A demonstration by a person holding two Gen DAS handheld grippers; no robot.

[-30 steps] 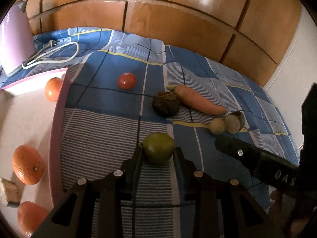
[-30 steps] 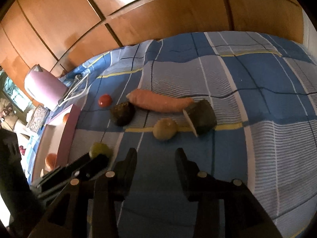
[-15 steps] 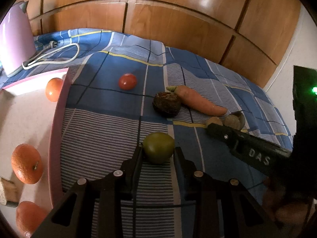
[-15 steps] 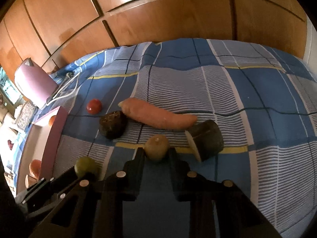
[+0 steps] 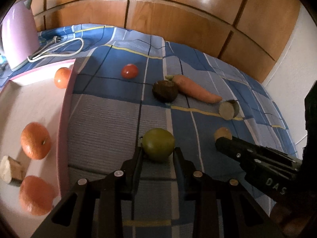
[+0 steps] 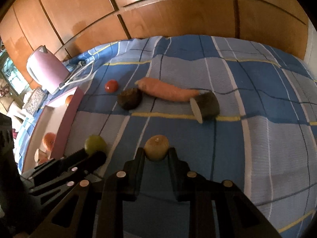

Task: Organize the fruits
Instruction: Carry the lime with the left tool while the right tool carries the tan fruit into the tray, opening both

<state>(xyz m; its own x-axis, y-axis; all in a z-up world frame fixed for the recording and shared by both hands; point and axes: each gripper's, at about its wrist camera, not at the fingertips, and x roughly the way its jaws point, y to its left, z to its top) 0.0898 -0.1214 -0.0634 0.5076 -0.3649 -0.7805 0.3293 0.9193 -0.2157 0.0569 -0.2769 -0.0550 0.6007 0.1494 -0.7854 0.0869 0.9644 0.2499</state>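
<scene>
Tray (image 5: 65, 119) at left on the cloth (image 5: 103, 127), three oranges (image 5: 35, 140) in it. Kettle (image 5: 17, 35) far left. Tomato (image 5: 129, 71) behind the round fruit (image 5: 158, 144); carrot (image 5: 196, 88) right of the tomato.

Ahead of the left gripper (image 5: 158, 154), clamped on a green fruit (image 5: 158, 144), striped cloth (image 5: 103, 123) lies bare up to a tomato (image 5: 129, 71) and a dark lump (image 5: 165, 91) touching a carrot (image 5: 196, 89). To its left the tray wall (image 5: 64, 115) bars the way, with oranges (image 5: 35, 140) behind. Ahead of the right gripper (image 6: 156, 154), closed on a tan fruit (image 6: 156, 147), the cloth is free up to a cut chunk (image 6: 206, 107) at the carrot's tip. To its right all is bare; to its left, the left gripper stands close.
</scene>
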